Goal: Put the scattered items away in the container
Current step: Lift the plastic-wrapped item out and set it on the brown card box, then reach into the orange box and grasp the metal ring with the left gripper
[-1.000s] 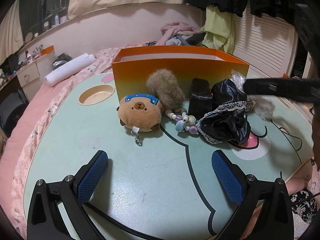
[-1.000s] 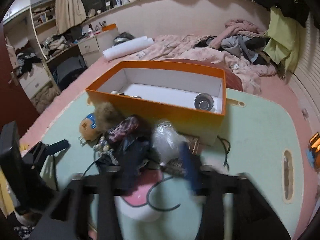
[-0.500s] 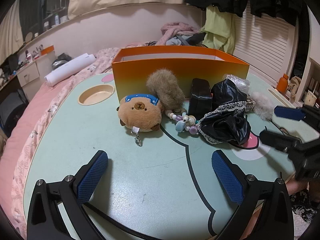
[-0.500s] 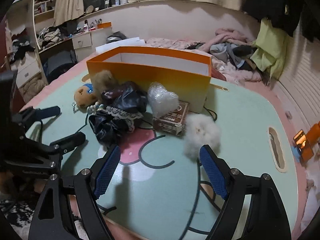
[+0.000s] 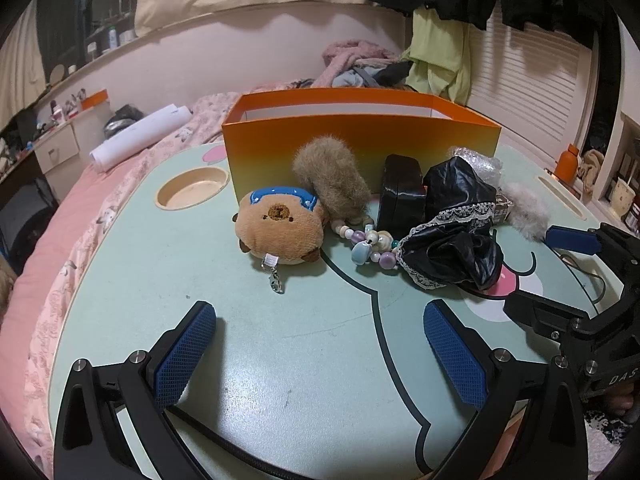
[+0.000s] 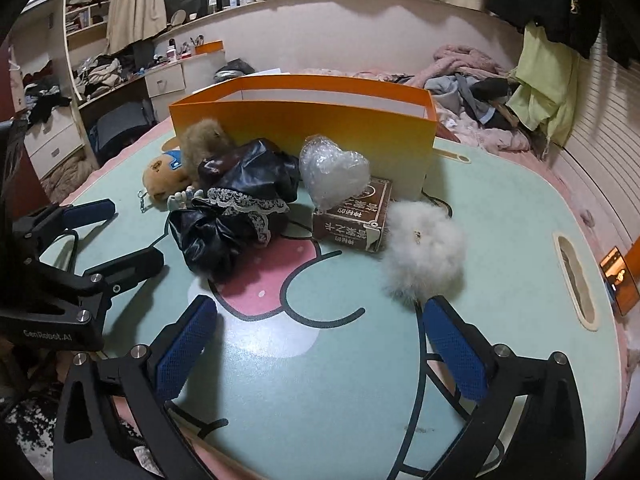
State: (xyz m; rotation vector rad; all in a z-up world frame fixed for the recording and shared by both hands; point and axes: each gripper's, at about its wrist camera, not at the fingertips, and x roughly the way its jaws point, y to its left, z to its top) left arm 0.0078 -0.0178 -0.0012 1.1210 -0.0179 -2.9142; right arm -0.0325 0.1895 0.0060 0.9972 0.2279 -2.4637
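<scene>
One mint-green table (image 5: 168,280) with a cartoon face print carries all the things, and it stands over a bed with a pink cover (image 5: 52,240). The largest thing on the table is one orange container (image 5: 360,136), an open box with white inner walls, standing at the far side. In front of it, close together, lie the scattered items. There is one black shiny cloth with a lace edge (image 6: 236,208), crumpled in the middle of the group. One white fluffy pompom (image 6: 424,252) lies to the right, just beside one brown printed carton (image 6: 352,216). One heart-shaped piece of bubble wrap (image 6: 334,170) leans on this carton and against the container wall. One capybara plush keychain (image 5: 280,230) lies on the left, touching one brown fur tail (image 5: 332,178) behind it. One dark case (image 5: 402,190) stands upright between the fur tail and the black cloth. One string of pastel beads (image 5: 368,244) lies between the plush and the cloth. The left gripper (image 5: 320,352) is released, its two blue pads wide apart above bare table near the plush. The right gripper (image 6: 320,344) is also released and holds nothing, with its right finger (image 6: 452,344) near the white pompom.
</scene>
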